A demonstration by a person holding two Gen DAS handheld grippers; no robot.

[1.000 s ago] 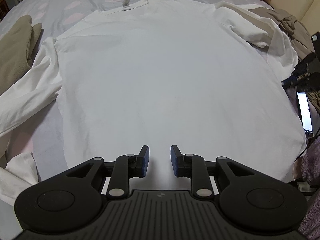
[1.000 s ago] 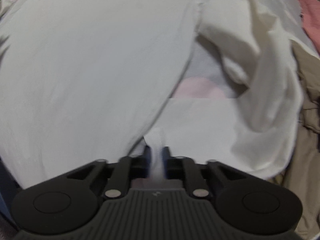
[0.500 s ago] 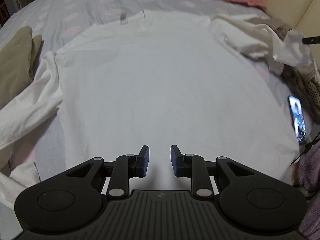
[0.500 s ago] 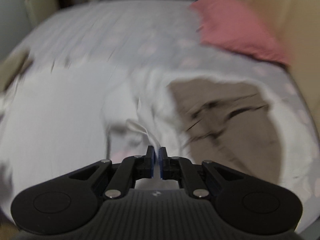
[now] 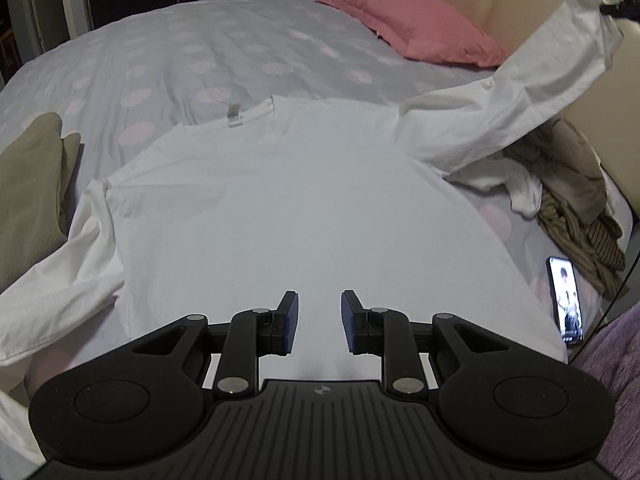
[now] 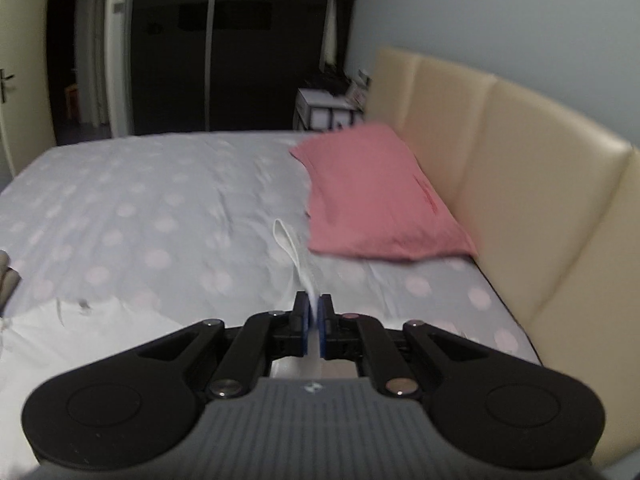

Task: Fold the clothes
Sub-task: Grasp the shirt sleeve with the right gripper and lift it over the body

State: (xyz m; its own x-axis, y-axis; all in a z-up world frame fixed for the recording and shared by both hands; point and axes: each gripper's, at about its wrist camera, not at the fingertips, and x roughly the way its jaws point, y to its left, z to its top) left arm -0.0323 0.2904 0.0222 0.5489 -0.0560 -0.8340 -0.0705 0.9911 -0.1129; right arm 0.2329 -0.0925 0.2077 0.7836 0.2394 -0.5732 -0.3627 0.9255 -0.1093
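On the grey bedspread dotted with pale pink circles (image 5: 248, 52) lies one white long-sleeved cotton shirt (image 5: 288, 216), spread flat with its collar label pointing away from the left wrist camera. It has two sleeves: one trails off toward the lower left, the other is lifted high at the right, its cuff (image 6: 298, 258) pinched between the nearly closed blue pads of the right gripper (image 6: 314, 320). The left gripper (image 5: 319, 322) hovers over the shirt's hem with its jaws spread and nothing between them. One pink rectangular pillow (image 6: 372, 196) rests against the cream padded headboard (image 6: 500, 168). One crumpled heap of brown and striped clothing (image 5: 576, 216) sits beside the raised sleeve, one lit smartphone (image 5: 566, 300) just below it, and one tan folded garment, possibly trousers (image 5: 28, 192), at the left edge. Dark wardrobe doors (image 6: 208, 48) close off the far wall.
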